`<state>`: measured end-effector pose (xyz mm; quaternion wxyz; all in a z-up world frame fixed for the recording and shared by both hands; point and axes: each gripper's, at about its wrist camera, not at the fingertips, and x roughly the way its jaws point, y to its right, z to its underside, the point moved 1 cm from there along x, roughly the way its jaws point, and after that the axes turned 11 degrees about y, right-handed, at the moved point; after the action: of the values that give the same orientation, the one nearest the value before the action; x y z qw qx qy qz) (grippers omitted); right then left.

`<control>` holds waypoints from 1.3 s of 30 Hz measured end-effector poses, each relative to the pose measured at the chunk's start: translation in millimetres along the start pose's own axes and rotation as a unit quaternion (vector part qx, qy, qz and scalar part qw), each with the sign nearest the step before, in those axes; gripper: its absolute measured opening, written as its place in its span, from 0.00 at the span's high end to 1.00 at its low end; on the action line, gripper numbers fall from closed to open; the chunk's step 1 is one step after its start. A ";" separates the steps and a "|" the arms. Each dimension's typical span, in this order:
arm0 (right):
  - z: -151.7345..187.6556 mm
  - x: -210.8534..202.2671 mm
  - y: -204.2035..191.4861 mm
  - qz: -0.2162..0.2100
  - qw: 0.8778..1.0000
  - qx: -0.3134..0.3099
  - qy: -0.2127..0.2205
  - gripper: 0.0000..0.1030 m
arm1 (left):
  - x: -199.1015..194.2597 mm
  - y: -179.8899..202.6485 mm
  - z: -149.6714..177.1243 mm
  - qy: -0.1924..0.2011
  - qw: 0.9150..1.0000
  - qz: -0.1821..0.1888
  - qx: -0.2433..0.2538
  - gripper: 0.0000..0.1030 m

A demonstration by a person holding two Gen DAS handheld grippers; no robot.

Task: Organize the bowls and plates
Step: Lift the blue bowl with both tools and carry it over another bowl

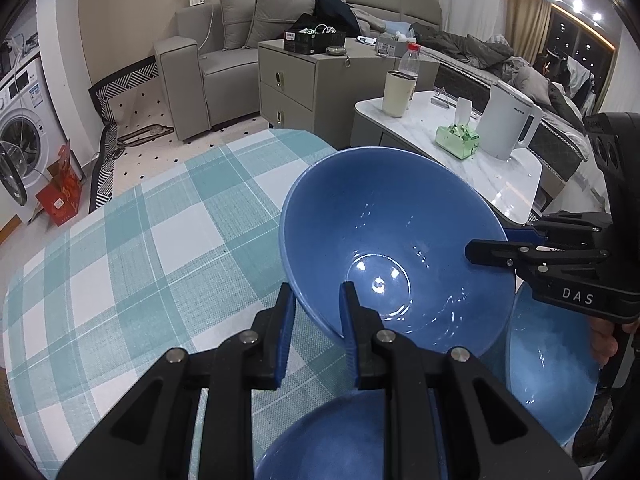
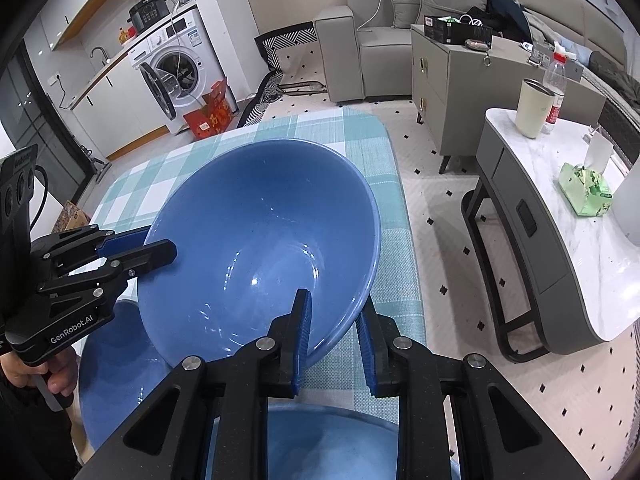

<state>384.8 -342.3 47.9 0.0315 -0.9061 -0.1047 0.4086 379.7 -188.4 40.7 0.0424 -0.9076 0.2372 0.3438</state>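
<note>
A large blue bowl (image 1: pixel 380 220) (image 2: pixel 260 208) hangs tilted above the teal checked tablecloth (image 1: pixel 160 220) (image 2: pixel 372 132), held from two sides. My left gripper (image 1: pixel 317 286) is shut on its near rim, one finger inside and one outside; the right wrist view shows the left gripper (image 2: pixel 160 244) at the bowl's left edge. My right gripper (image 2: pixel 334 300) is clamped on the opposite rim in the same way, and the left wrist view shows the right gripper (image 1: pixel 488 242) at the bowl's right edge. Two more blue dishes (image 1: pixel 552 368) (image 1: pixel 340 440) (image 2: pixel 116 372) (image 2: pixel 328 440) lie beneath.
A white marble side table (image 1: pixel 512 184) (image 2: pixel 560 240) to the right carries a cream cup (image 1: pixel 397 94), a bottle, a green tissue pack (image 2: pixel 586 190) and a white kettle (image 1: pixel 508 120). Behind stand a grey drawer cabinet (image 1: pixel 304 80), a sofa and a washing machine (image 2: pixel 180 64).
</note>
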 end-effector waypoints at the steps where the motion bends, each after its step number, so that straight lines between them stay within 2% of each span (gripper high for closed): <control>1: -0.8 -2.2 -0.1 0.001 1.000 0.001 0.003 0.78 | -1.6 0.5 -1.1 0.003 1.000 0.000 0.000 0.80; 13: -6.9 -32.3 -6.6 0.007 0.999 -0.003 0.035 0.78 | -22.3 9.9 -11.0 0.026 1.000 -0.001 0.005 0.80; 22: -8.5 -69.4 -16.6 0.007 0.998 -0.007 0.066 0.78 | -52.9 16.4 -15.8 0.051 0.999 -0.003 0.004 0.80; 29: -7.3 -104.1 -31.8 0.006 0.995 -0.018 0.094 0.78 | -82.8 24.3 -13.8 0.073 0.997 -0.011 0.008 0.80; 39: 2.1 -133.5 -48.0 0.002 0.993 -0.030 0.112 0.78 | -112.9 31.7 -5.6 0.091 0.995 -0.023 0.011 0.80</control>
<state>289.3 -324.3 151.3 0.0148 -0.9471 -0.1109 0.3009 295.0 -172.4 120.4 0.0385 -0.9400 0.2226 0.2557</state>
